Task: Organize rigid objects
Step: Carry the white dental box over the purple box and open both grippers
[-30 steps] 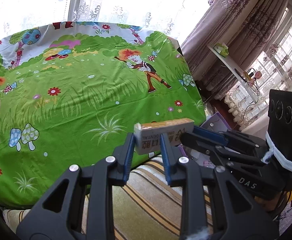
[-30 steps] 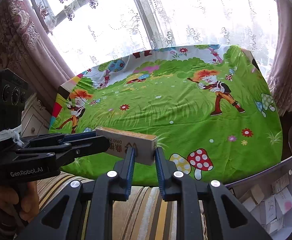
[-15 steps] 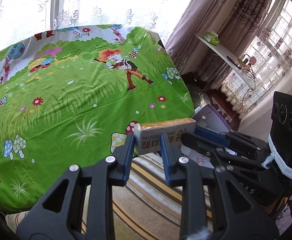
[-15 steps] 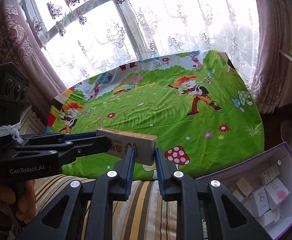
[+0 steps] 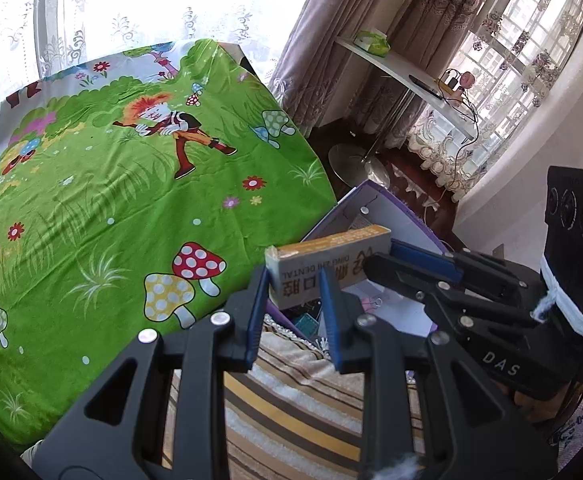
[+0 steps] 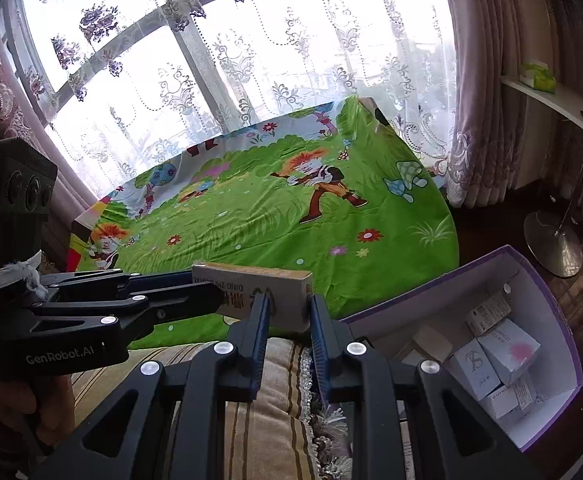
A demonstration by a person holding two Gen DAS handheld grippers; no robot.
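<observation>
The left tongs (image 5: 294,285) are clenched on one end of a long yellow-topped carton (image 5: 327,266), their blue pads pressing its printed side. The right tongs (image 6: 287,307) are clenched on the other end of the same carton, so it hangs level between the two tools, off any surface. In the left wrist view the right tool reaches in from 3 o'clock; in the right wrist view the left tool reaches in from 9 o'clock, with a hand (image 6: 15,404) wrapped around its grip at 8 o'clock.

Under the carton lies a striped cushion (image 6: 259,412), brown, cream and yellow. Just beyond it, at 12 o'clock, spreads a bright green cartoon cloth (image 6: 291,216) printed with mushrooms and flowers. At 4 o'clock in the right wrist view stands an open purple-edged box (image 6: 559,328) with several small white cartons (image 6: 507,350) inside. Lace curtains (image 6: 251,48) cover the window behind the cloth.
</observation>
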